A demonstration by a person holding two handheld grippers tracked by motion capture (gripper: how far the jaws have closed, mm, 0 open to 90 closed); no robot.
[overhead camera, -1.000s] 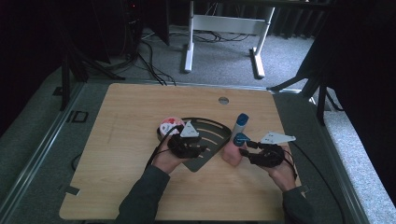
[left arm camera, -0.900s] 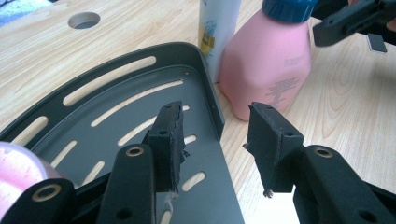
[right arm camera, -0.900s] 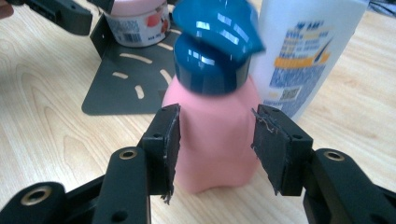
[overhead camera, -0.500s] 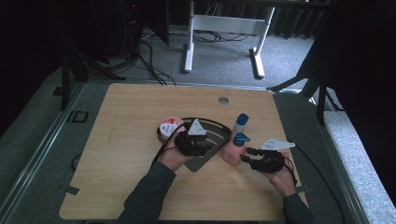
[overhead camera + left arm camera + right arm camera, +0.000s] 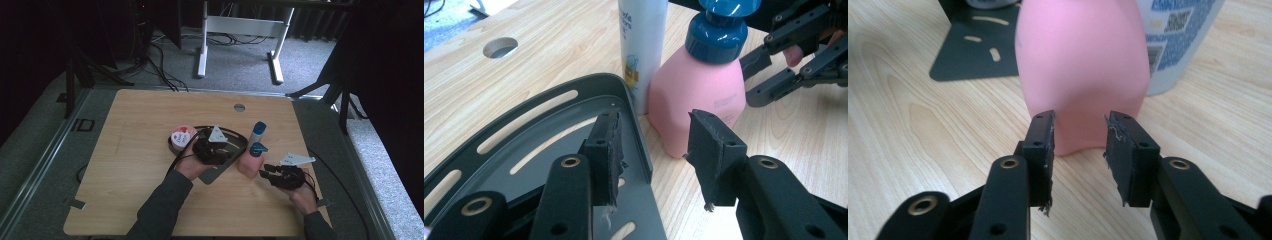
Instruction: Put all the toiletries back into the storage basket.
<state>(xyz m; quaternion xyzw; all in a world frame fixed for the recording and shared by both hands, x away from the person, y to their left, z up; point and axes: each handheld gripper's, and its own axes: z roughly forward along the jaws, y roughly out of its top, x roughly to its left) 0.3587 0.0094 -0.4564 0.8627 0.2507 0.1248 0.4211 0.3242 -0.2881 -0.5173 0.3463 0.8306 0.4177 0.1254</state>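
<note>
- Pink bottle: one, upright on the table, long axis vertical, blue pump cap on top. It stands just beside the right edge of the dark tray.
- White bottle: one, upright just behind the pink bottle, blue cap up.
- Round container with pink-and-white lid: one, at the tray's left rim.
- Right gripper: level, aimed at the base of the pink bottle; its jaws have just been closing, yet a gap remains and the pads stop short of the bottle. Nothing is pinched.
- Left gripper: over the tray's edge, jaws spread, nothing between them; the pink bottle stands beyond.
- Grippers: two, one per hand.
</note>
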